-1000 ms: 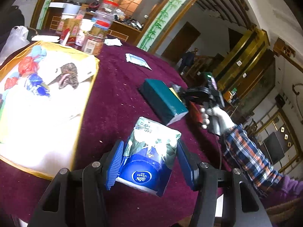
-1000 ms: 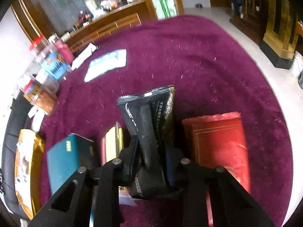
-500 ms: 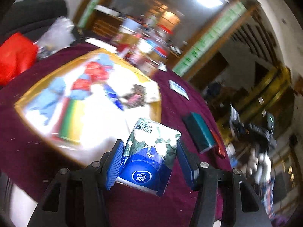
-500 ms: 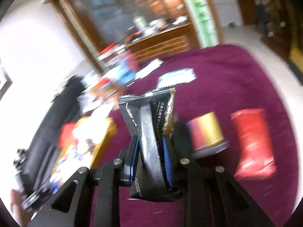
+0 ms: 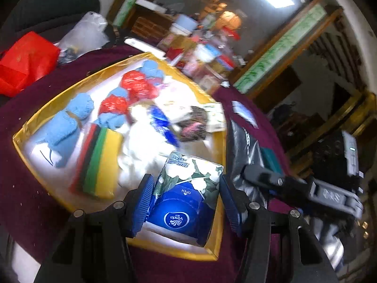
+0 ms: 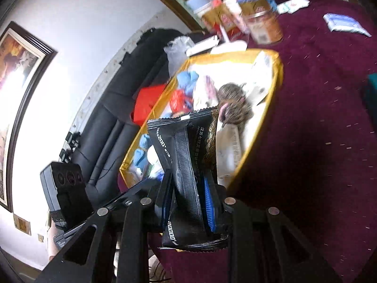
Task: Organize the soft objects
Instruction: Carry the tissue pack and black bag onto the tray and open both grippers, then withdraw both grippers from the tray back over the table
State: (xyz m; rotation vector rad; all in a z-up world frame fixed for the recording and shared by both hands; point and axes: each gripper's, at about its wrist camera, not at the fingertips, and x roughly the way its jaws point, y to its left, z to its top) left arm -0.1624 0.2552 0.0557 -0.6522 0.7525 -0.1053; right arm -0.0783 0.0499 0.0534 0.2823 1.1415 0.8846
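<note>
My left gripper [image 5: 185,200] is shut on a blue and white Vinda tissue pack [image 5: 186,195], held over the near corner of a gold-rimmed box [image 5: 56,99]. The box holds blue and red knitted items [image 5: 132,87], a striped sponge stack [image 5: 99,162] and white soft things. My right gripper [image 6: 189,202] is shut on a black soft packet [image 6: 186,165], held above the box's near edge [image 6: 259,127]. That packet and the right gripper also show in the left wrist view [image 5: 242,151], just right of the box.
The box sits on a maroon tablecloth [image 6: 318,129]. Jars and packages [image 6: 247,7] crowd the far side. A red bag [image 5: 23,56] and a clear plastic bag [image 5: 84,33] lie beside the box. A flat blue-white packet [image 6: 344,22] lies on the cloth.
Both grippers have swung left from the table's right side to the gold-rimmed box, each still holding its pack. The teal box and red packet have left the right wrist view.
</note>
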